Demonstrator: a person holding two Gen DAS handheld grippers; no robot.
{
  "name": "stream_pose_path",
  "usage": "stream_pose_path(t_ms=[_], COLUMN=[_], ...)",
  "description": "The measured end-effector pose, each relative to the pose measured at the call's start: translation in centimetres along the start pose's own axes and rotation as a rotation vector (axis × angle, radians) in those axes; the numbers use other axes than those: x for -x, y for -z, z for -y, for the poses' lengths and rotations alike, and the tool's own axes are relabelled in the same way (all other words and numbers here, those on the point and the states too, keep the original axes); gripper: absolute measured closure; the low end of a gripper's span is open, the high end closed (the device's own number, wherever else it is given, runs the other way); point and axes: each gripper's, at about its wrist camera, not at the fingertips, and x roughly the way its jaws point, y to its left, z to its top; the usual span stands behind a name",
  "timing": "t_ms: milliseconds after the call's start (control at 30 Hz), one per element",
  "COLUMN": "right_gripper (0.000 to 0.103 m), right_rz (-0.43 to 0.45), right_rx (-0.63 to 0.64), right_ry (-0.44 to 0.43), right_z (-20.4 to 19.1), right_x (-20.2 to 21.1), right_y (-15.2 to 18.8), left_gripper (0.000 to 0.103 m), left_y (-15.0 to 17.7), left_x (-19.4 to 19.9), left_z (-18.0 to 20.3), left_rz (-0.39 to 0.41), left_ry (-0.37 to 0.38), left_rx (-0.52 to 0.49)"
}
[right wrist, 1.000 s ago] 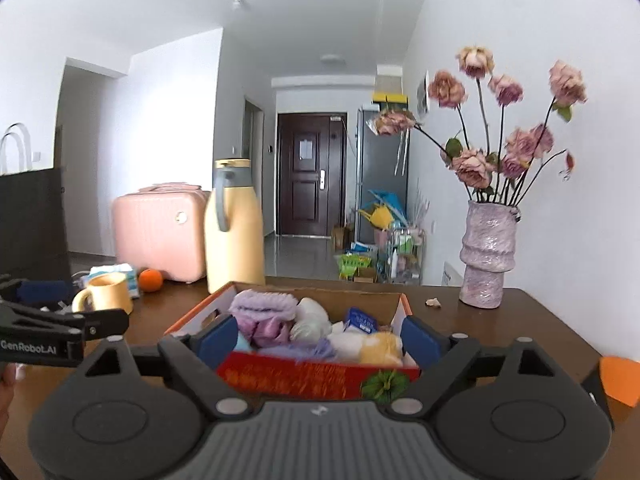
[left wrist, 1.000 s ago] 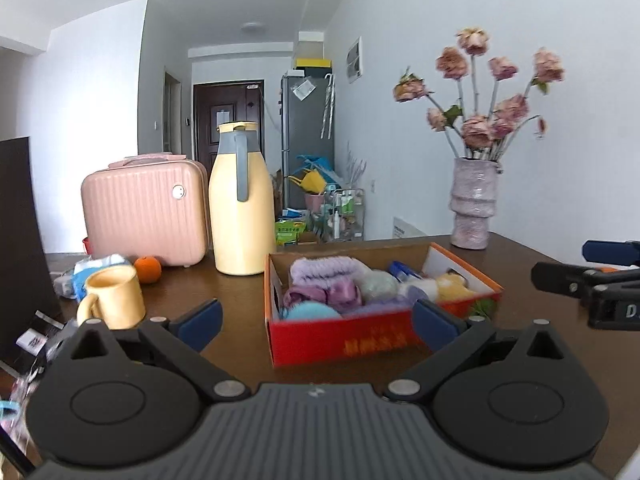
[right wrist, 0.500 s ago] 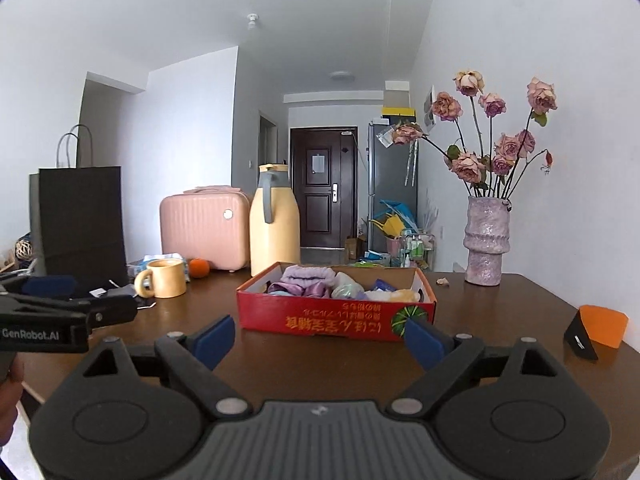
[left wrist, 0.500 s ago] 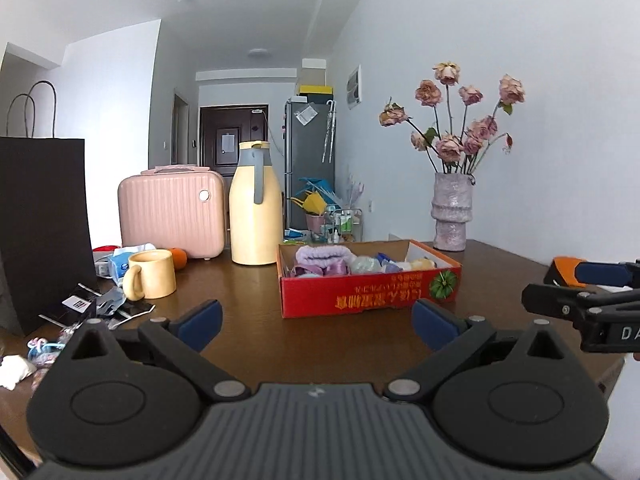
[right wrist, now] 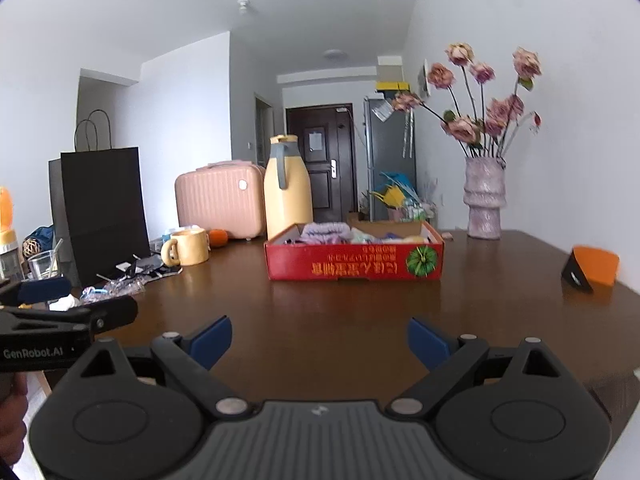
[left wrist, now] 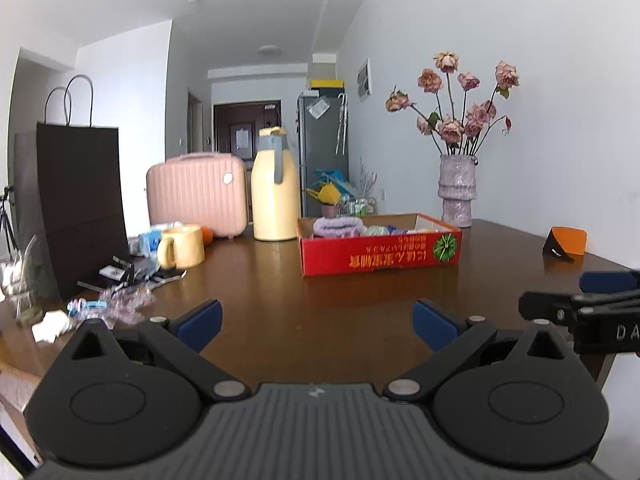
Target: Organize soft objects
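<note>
Desk (left wrist: 360, 320): dark brown wood, carries all items below.
Black paper bag (left wrist: 80, 208): upright, far left of the desk.
Pink case (left wrist: 196, 194): upright at the back, just beside a cream flask (left wrist: 275, 192).
Vase (left wrist: 458, 190): mauve, holding dried roses, back right by the wall.
Red box (left wrist: 380, 254): open-topped cardboard, mid-desk, holding the soft objects (left wrist: 338, 226), a lilac knitted piece uppermost at its left end, paler pieces beside it.
Left gripper (left wrist: 316, 326): near edge of the desk, blue-padded fingers spread wide, nothing between them, well apart from the box.
Right gripper (right wrist: 319, 338): alongside, fingers likewise wide and empty.
Yellow mug (left wrist: 182, 246): left of the box, an orange fruit (left wrist: 206, 234) behind it.
Orange-and-black wedge (left wrist: 566, 242): far right.
</note>
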Motion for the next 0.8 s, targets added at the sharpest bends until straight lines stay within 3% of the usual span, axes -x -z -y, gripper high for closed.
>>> stream_pose_path(t_ms=[133,267,800], right_gripper=[0.008,0.007,0.007], right_rz=[-0.037,-0.001,-0.014], right_rx=[-0.008,0.013,-0.015], right_ry=[0.019,0.044,0.032], right_z=[-0.7,-1.3,-1.0], right_x=[1.6,2.8,2.0], right_y=[1.2,1.4,1.0], left_gripper=[0.000,0.000,0.000], left_y=[0.7,0.8,1.0], left_x=[0.9,1.9,2.2], left_z=[-0.5,-0.9,-1.2], left_rz=[-0.021,-0.016,-0.012], left_ry=[-0.006,-0.016,-0.024], left_rx=[0.028,0.015,0.033])
